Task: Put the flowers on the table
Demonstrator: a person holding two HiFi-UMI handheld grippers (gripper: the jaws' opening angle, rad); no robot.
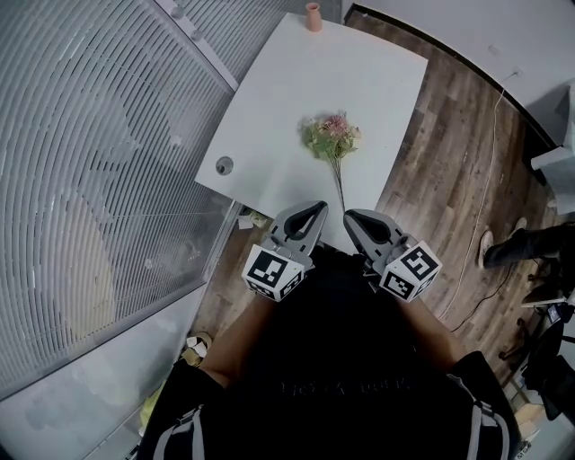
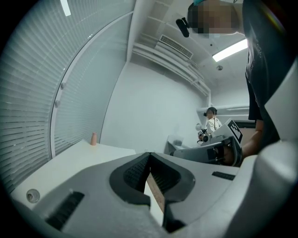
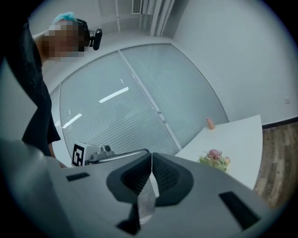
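Smooth white table bears frilly flowers; left hand-held gripper and right hand-held gripper are closed.

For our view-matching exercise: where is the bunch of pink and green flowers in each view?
Head view: bunch of pink and green flowers upper centre, lying on the white table.
Left gripper view: not in it.
Right gripper view: flowers right of centre, on the table.
Shared landmark: small pink vase at the table's far edge.
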